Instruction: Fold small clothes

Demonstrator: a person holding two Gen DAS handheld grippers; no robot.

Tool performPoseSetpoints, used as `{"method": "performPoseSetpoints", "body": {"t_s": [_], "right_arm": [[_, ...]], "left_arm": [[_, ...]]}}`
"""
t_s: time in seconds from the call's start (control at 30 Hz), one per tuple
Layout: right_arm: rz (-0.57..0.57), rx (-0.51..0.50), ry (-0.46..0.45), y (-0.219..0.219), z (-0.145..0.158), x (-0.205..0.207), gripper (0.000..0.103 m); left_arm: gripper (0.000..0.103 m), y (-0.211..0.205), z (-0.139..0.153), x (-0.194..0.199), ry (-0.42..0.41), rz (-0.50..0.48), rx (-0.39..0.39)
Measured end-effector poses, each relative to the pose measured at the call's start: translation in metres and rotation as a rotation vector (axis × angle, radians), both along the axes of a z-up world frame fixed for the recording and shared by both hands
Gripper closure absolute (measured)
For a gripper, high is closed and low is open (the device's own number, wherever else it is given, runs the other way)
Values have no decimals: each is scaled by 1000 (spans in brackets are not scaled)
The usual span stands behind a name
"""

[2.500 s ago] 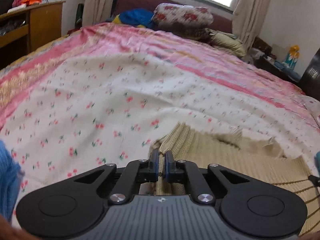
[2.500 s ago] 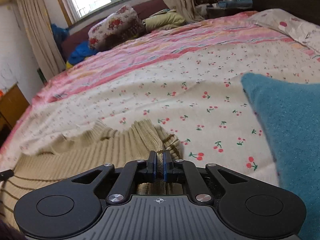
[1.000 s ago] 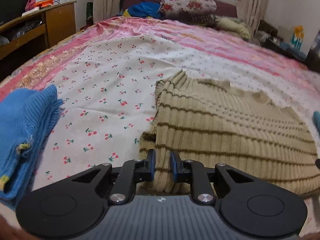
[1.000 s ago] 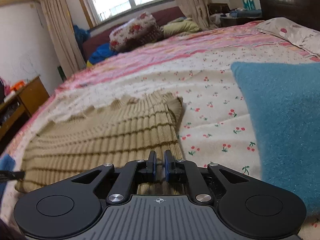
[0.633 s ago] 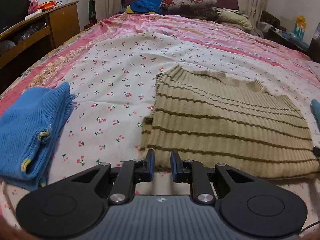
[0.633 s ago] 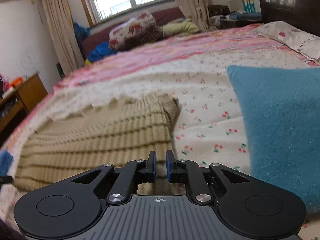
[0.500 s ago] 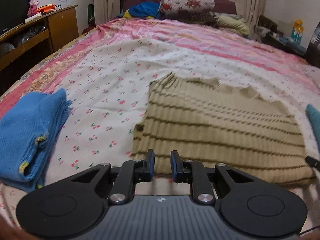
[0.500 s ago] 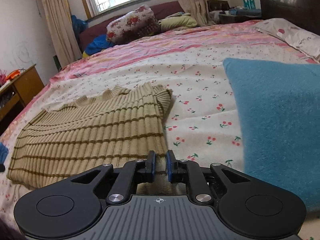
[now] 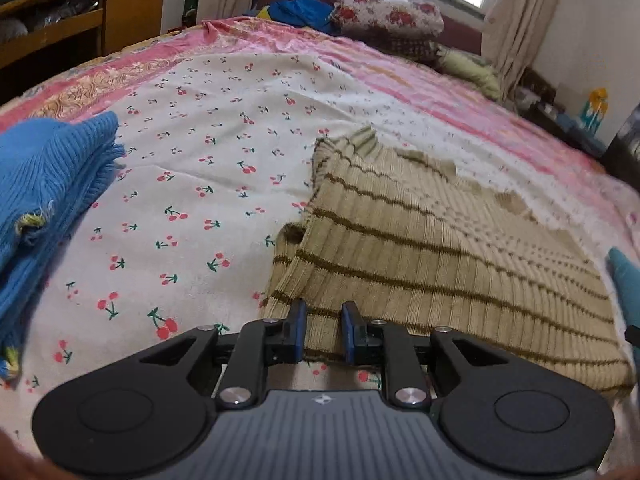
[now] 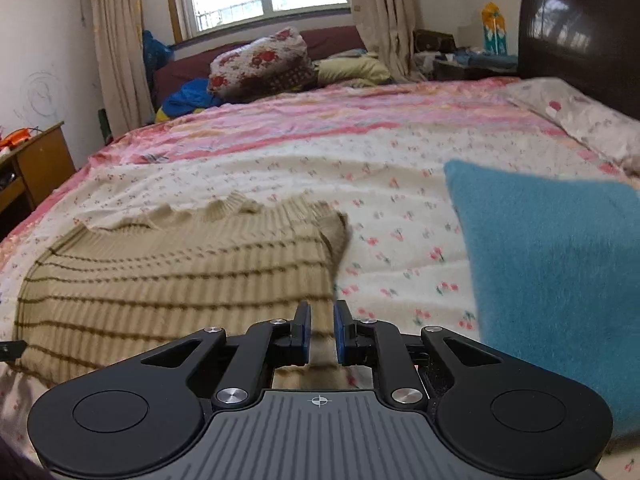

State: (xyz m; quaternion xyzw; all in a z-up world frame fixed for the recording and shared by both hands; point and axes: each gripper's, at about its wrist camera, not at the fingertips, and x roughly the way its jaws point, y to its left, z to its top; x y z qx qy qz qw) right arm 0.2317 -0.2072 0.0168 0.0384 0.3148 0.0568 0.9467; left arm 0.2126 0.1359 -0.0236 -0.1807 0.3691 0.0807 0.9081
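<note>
Both the left gripper [image 9: 323,332] and right gripper [image 10: 319,331] stand parted, holding nothing. The striped sweater [image 9: 440,264] looks soft, probably floppy; best pinched at its hem corners.

Both views are taken low and close over the cherry-print bedsheet [image 9: 208,168], looking toward 12 o'clock. The tan striped knitted sweater [image 9: 440,264] [image 10: 160,280] is shared by both.
</note>
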Motion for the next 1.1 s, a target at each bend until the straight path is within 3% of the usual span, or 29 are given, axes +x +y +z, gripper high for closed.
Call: {"method": "performPoseSetpoints", "body": {"t_s": [0.2, 0.53, 0.67, 0.87, 1.1], "right_arm": [[171, 24, 46, 69, 28, 23, 88], [419, 23, 153, 214, 38, 67, 85], [467, 6, 195, 253, 33, 79, 78], [482, -70, 239, 294, 16, 96, 73], [480, -108, 262, 315, 2, 105, 72]], "left_arm": [[77, 10, 8, -15, -92, 12, -36], [69, 35, -1, -23, -96, 26, -113], [67, 39, -9, -21, -81, 2, -170], [64, 40, -13, -19, -86, -11, -189], [64, 36, -13, -18, -91, -13, -158]]}}
